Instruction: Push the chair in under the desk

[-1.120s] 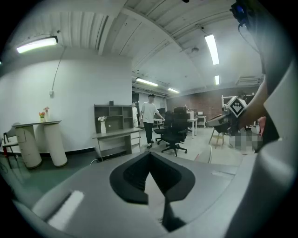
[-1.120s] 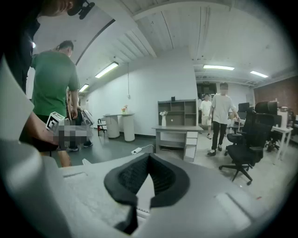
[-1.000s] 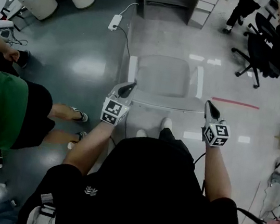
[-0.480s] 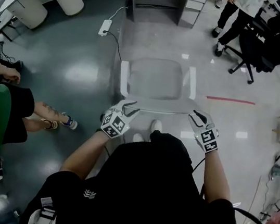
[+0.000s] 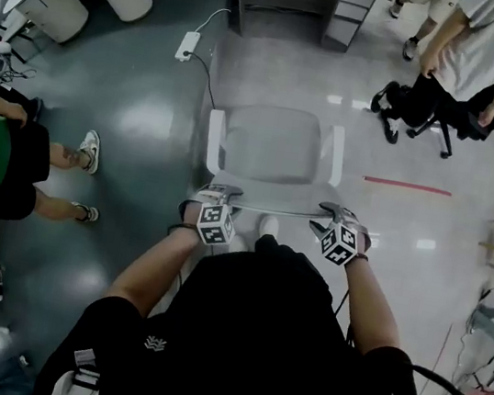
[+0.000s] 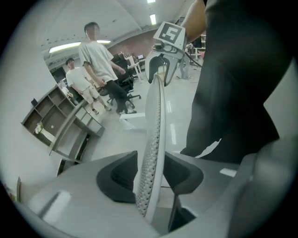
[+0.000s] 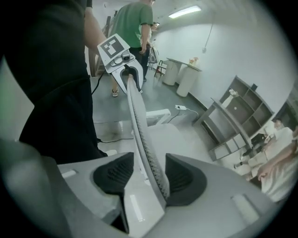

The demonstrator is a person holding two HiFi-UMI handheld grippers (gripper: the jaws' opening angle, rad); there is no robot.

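The left tool [image 5: 220,193] and right tool [image 5: 331,212] have just been opening around the top edge of the chair [image 5: 274,145], not pinching yet, so squeeze, then push straight to the desk [image 5: 345,17] far ahead.

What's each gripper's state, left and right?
Left gripper: open, jaws have just been opening, straddling the pale grey mesh chair backrest, not clamped.
Right gripper: open, jaws have just been opening, straddling the same backrest, not clamped.
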